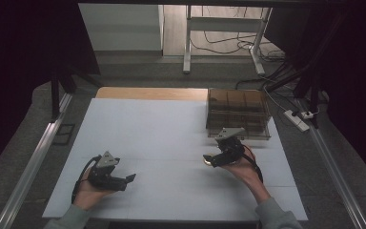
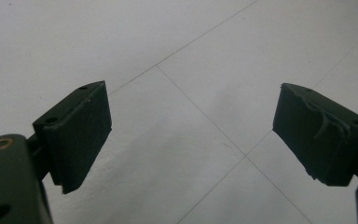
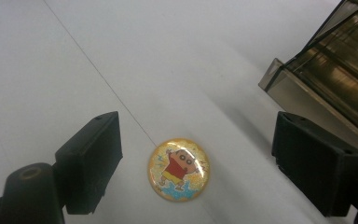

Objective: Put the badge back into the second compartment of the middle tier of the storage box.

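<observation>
We hover our right gripper (image 3: 196,163) over a round cartoon badge (image 3: 179,169)

Nearest us, our left gripper (image 2: 191,135) sits low over the white table (image 1: 162,129), jaws spread wide and holding nothing. Our right gripper's jaws also stand wide apart, and the badge lies flat on the table between them, untouched: glossy, yellow-rimmed, showing a cartoon child in a red shirt and yellow shorts. Farther off, at the table's far right, stands a smoky clear compartment box (image 1: 238,112)

A brown divided box (image 1: 238,112) sits on the white table (image 1: 147,129).
</observation>
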`<state>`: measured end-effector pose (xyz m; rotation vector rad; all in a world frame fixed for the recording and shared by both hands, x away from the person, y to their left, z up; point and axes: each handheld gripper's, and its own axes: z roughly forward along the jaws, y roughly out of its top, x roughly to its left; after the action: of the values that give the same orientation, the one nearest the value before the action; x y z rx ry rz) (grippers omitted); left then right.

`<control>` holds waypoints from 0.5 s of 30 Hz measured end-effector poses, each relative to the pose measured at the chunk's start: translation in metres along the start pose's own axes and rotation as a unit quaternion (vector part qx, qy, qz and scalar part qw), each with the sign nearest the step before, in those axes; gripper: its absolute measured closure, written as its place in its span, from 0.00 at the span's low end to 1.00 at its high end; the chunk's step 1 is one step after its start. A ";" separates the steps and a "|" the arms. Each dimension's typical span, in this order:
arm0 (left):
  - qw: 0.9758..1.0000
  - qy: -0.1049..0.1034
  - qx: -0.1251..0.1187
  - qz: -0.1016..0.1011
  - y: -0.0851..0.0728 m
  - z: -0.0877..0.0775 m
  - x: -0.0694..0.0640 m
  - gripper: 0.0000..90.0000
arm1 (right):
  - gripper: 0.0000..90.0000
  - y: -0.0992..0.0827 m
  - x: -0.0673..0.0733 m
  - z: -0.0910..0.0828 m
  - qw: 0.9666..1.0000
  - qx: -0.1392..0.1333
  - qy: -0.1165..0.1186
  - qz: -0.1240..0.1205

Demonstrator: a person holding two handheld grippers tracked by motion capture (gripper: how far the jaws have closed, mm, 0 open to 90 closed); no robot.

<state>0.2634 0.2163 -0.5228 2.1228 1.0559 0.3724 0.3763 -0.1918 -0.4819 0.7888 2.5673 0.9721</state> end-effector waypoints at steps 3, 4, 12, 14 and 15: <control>1.000 0.000 0.000 0.001 0.000 0.000 0.000 0.13 | 0.18 0.000 0.001 0.003 1.000 0.009 0.003 0.000; 1.000 0.000 0.000 0.002 0.000 0.000 0.000 0.13 | 0.18 0.000 0.001 0.003 1.000 0.009 0.003 0.000; 1.000 0.000 0.002 0.002 0.000 0.001 0.000 0.13 | 0.21 0.000 0.000 0.011 1.000 0.027 0.015 -0.004; 1.000 -0.001 0.002 0.002 0.000 0.001 0.000 0.13 | 0.22 0.000 0.000 0.014 0.999 0.034 0.019 -0.003; 1.000 -0.001 0.002 0.003 0.000 0.001 -0.001 0.13 | 0.22 0.000 0.000 0.014 0.999 0.034 0.019 -0.003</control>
<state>0.2634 0.2155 -0.5231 2.1292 1.0515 0.3720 0.3823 -0.1849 -0.4920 0.7868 2.6456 0.9101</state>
